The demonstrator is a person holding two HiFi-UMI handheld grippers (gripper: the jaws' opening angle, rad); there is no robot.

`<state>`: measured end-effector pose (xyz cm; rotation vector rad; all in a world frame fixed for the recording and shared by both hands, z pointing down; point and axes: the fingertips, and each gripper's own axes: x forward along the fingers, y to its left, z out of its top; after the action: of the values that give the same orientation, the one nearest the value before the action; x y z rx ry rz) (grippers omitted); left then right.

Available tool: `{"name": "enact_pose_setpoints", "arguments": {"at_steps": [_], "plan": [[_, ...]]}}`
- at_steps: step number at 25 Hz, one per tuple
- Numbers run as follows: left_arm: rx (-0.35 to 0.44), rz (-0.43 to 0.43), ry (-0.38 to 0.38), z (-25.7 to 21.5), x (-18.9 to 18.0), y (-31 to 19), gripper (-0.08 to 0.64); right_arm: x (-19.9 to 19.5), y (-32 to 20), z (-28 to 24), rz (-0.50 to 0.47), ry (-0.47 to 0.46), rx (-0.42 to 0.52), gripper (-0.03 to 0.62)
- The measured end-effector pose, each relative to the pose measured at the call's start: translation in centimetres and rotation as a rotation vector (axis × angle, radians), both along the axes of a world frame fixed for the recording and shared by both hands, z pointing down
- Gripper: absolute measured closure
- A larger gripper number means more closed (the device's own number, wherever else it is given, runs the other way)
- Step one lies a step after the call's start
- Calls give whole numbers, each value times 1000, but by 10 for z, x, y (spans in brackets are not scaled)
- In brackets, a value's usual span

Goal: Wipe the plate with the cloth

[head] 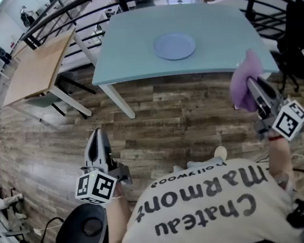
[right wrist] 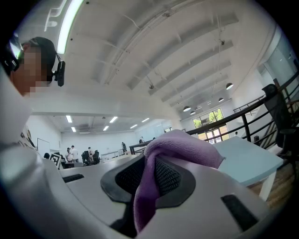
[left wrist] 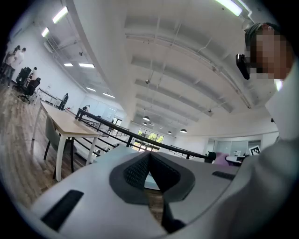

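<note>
Pale-blue round plate (head: 174, 46) on light-blue counter (head: 128, 50), wood-plank floor (head: 173, 116), right hand-held gripper (head: 250, 82) pinching purple cloth (head: 239, 90), left hand-held gripper (head: 96, 135) pressed together.

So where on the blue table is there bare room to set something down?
The table is bare left of the plate out to its edge, and in the strip between plate and near edge. Right of the plate is bare too. The cloth, clamped in the right gripper, hides that near corner in the head view. Nowhere crowded.
</note>
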<state>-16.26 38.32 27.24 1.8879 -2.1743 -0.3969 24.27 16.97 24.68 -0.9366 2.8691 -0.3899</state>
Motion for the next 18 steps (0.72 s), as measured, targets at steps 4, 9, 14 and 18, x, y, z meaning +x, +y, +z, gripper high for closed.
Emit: {"name": "enact_pose_setpoints", "arguments": {"at_steps": [4,9,14,18], "plan": [[-1,12,0,2,5,-8,558,3,-4,7,-1,5,-11,511],[-27,35,17,18,11,-31,558,0,-22,23,-8,20,-34,511],[-32,50,6,19,14,-74,557,-10,-63,24,-16,-12,-26,511],[-32,19,6,14,0,-107,557,-26,-102,23,-43,-25,-31,511]]}}
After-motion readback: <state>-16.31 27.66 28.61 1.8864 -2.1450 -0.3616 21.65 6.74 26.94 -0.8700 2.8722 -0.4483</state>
